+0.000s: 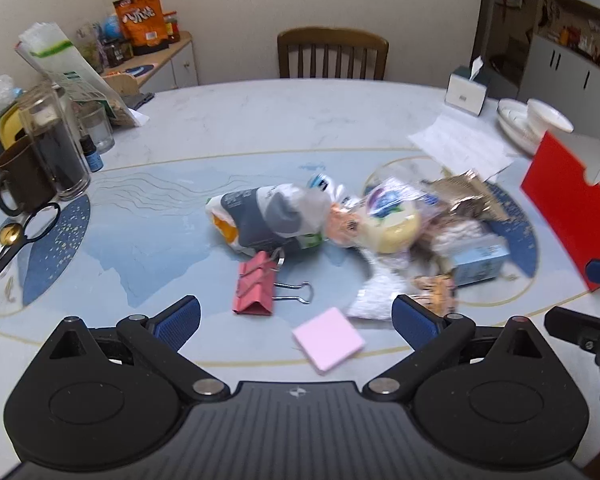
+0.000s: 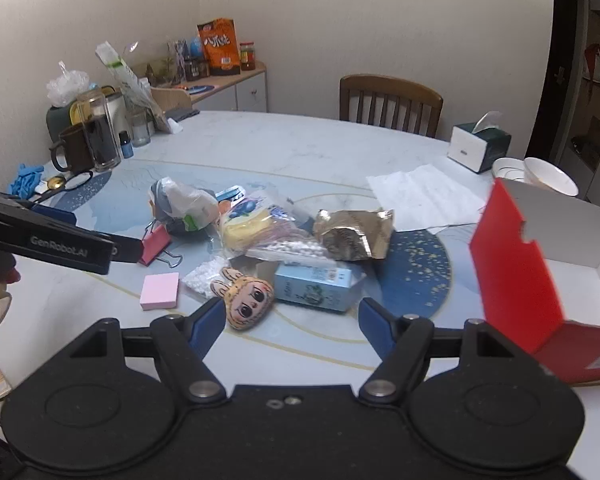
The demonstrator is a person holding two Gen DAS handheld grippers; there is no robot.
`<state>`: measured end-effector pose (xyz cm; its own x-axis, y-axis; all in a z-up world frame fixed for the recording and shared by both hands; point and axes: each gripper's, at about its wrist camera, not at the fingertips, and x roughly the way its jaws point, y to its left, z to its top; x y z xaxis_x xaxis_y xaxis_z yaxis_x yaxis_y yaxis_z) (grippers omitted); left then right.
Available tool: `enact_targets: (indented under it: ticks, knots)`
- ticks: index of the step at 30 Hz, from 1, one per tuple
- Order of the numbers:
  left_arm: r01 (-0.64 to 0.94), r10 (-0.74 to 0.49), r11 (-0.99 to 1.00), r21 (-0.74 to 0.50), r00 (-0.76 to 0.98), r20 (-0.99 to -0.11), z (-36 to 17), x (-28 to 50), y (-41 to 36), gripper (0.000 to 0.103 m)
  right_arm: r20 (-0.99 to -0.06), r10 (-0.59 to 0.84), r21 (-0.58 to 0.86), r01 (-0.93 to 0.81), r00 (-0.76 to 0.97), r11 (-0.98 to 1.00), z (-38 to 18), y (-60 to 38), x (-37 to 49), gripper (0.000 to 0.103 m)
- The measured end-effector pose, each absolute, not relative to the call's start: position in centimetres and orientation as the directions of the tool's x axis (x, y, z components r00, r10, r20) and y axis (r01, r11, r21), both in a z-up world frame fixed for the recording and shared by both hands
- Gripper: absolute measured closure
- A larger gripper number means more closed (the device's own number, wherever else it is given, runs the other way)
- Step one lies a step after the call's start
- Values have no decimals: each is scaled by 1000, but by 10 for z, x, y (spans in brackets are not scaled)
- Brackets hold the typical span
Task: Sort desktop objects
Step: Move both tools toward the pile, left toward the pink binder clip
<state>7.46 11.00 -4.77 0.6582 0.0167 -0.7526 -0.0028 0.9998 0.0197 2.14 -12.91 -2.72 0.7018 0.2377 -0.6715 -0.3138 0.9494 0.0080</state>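
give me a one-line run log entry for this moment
left gripper: open, empty | right gripper: open, empty | pile: untouched | red box: open

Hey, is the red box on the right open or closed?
Open. The red box has its lid flap raised, exposing the white interior.

We are in a home dining room: a round marble-look table [image 2: 284, 148] with a wooden chair [image 2: 391, 102] pushed against it. Stacked bowls [image 2: 540, 176], a tissue box [image 2: 478, 146] and a mug [image 2: 73, 151] sit on the table, and a low cabinet [image 2: 236, 88] holds a snack bag [image 2: 219, 46] and jars [image 2: 247, 56].
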Motion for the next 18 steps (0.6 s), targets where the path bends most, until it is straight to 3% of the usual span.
enact_targets:
  ticks: [12,18]
  knots:
    - [111,-57,994,14,609,-791,-88,120,147,1,-755,196,17,-281,626,960,-65,-84,61,32]
    - [134,-81,991,-1,593,-801,-98,134,158,8,-780,191,29,-271,595,962,-75,-71,76,33]
